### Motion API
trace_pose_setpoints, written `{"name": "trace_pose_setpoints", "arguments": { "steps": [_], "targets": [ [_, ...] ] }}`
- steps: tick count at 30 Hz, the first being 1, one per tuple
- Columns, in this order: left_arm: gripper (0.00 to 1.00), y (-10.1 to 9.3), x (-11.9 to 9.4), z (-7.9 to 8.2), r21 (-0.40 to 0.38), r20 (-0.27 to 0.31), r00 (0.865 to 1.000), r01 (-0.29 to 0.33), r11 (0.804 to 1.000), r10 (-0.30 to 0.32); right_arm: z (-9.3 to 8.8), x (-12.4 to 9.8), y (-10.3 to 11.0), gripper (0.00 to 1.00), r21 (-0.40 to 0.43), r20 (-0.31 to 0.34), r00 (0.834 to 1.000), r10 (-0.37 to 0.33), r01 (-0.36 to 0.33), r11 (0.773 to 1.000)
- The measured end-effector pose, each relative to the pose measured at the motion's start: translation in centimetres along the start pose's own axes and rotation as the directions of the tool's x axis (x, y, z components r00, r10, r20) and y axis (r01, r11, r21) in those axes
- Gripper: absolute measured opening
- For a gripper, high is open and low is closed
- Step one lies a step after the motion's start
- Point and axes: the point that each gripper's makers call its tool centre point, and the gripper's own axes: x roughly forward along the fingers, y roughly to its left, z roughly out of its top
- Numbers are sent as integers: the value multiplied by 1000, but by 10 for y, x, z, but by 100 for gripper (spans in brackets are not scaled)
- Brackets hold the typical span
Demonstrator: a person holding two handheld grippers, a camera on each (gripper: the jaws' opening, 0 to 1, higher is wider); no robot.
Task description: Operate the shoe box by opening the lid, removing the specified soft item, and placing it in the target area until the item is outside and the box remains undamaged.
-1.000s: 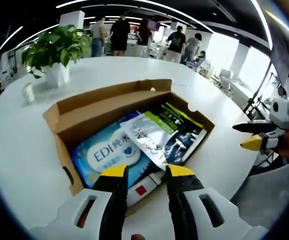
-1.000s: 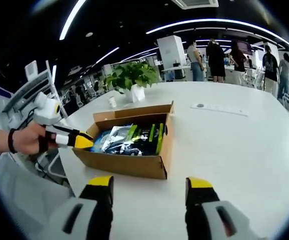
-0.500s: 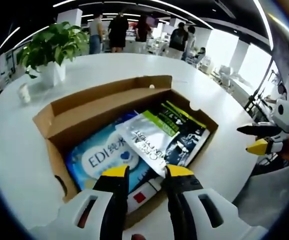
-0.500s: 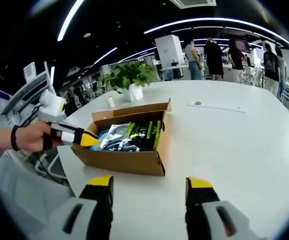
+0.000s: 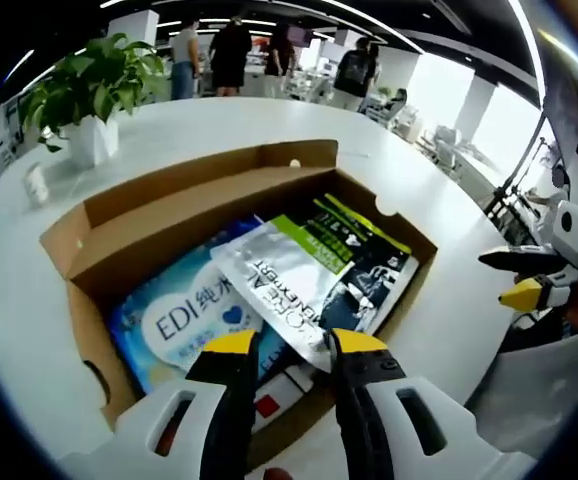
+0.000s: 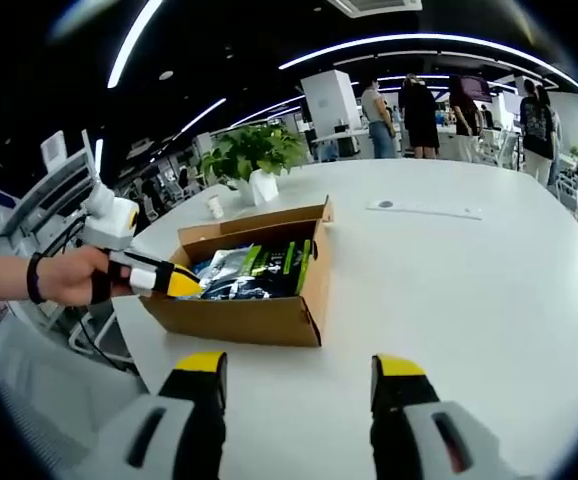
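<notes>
On the white round table (image 6: 489, 300), the cardboard shoe box (image 5: 99, 225) stands with its lid folded back, and the soft items lie inside it. The silver-and-green pouch (image 5: 314, 275) rests on top of the blue wipes pack (image 5: 174, 320), its long axis running diagonally away from the left gripper (image 5: 294, 343) toward the far right corner of the box. The pouch's near corner lies directly ahead of the left gripper's yellow-tipped jaws, which stand apart with nothing between them. The left gripper is the nearer tool: seen from the right gripper view, it sits at the box's near-left rim, while the right gripper (image 6: 299, 366) hangs well apart from the box, jaws spread wide and empty (its yellow tips frame bare table). Compared with one second ago, the left gripper has closed in on the box, and the pouch corner now sits nearer between the jaws. The potted plant (image 5: 84, 95) stands beyond the box.
</notes>
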Motion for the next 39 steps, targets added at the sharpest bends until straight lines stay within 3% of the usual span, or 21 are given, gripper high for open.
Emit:
{"name": "trace_pose_setpoints", "arguments": {
  "steps": [17,21,25,39],
  "targets": [
    [23,-7,12,-2,-73,-5,999,51,996,-51,1,2,1,56,-7,-9,1000,3,-3,1000],
    [17,-10,7,-3,-65,3,999,53,996,-53,5,7,7,56,-15,-11,1000,16,-16,1000],
    [3,-9,0,-2,-55,20,999,42,998,-41,11,14,11,56,-23,-11,999,30,-30,999],
    [0,0,-4,-3,-58,21,999,40,998,-39,32,42,34,56,-52,-17,996,90,-90,995]
  ]
}}
